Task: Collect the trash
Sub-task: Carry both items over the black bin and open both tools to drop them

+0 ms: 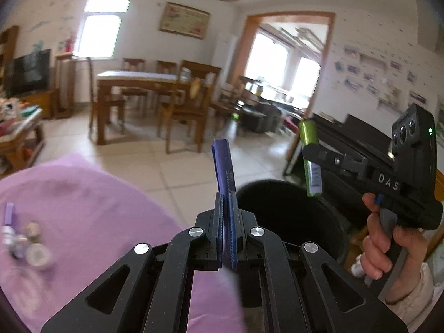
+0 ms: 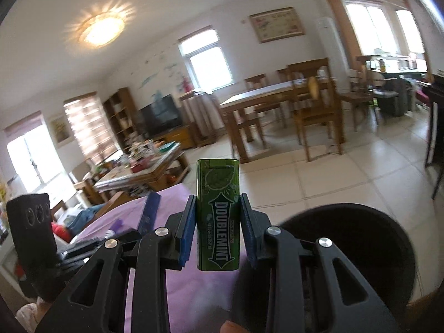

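Observation:
My left gripper [image 1: 227,202] is shut on a thin blue flat packet [image 1: 224,166] that stands up between its pads. My right gripper [image 2: 217,202] is shut on a green Doublemint gum pack [image 2: 218,191], held upright. In the left wrist view the right gripper [image 1: 310,149] hangs at the right with the green pack [image 1: 311,158] over the black trash bin [image 1: 291,213]. The bin [image 2: 360,244] also fills the lower right of the right wrist view. The blue packet [image 2: 150,213] and the left gripper's body [image 2: 33,230] show at the left there.
A purple-covered table [image 1: 83,216] lies below and left, with small jars and a purple item [image 1: 25,241] on it. A person's hand [image 1: 383,247] holds the right gripper. Wooden dining table and chairs [image 1: 155,88], a cluttered coffee table [image 2: 138,166] and tiled floor lie beyond.

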A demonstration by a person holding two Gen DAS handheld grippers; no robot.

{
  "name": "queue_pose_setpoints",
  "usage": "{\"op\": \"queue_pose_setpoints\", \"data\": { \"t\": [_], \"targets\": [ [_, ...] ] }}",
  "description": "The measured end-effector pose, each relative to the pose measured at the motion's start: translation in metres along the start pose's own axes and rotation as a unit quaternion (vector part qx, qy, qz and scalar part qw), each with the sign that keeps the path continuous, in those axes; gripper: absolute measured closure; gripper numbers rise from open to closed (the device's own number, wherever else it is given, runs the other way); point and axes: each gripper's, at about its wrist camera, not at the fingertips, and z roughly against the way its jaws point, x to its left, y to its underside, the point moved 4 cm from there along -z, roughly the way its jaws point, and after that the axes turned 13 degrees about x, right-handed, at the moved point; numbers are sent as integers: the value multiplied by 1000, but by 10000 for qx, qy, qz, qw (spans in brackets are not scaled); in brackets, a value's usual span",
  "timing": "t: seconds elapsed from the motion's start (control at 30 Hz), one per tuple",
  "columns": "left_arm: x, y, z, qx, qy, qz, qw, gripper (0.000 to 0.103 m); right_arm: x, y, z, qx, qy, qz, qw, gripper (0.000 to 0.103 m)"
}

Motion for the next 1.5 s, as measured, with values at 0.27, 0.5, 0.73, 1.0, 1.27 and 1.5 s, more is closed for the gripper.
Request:
{"op": "queue_pose_setpoints", "data": {
  "t": [0.27, 0.5, 0.73, 1.0, 1.27, 1.5],
  "targets": [
    [-74, 9, -83, 421, 386, -427, 9975, 98, -58, 18, 8, -25, 347, -520, 9980, 72],
    [-103, 22, -127, 680, 417, -600, 9950, 98, -87, 33, 9, 53, 439, -774, 9960, 72],
    [-104, 26, -138, 801, 431, -665, 9936, 98, -99, 40, 8, 99, 465, -938, 9945, 72],
    [-119, 22, -139, 850, 575, -864, 9910, 98, -99, 38, 8, 79, 506, -1059, 9931, 70],
    [-115, 16, -111, 320, 126, -916, 9952, 6, -104, 28, 27, -325, 448, -1298, 9900, 5],
    [-96, 14, -86, 225, -69, -810, 9964, 6, -97, 27, 22, -248, 617, -1260, 9898, 5]
  ]
}}
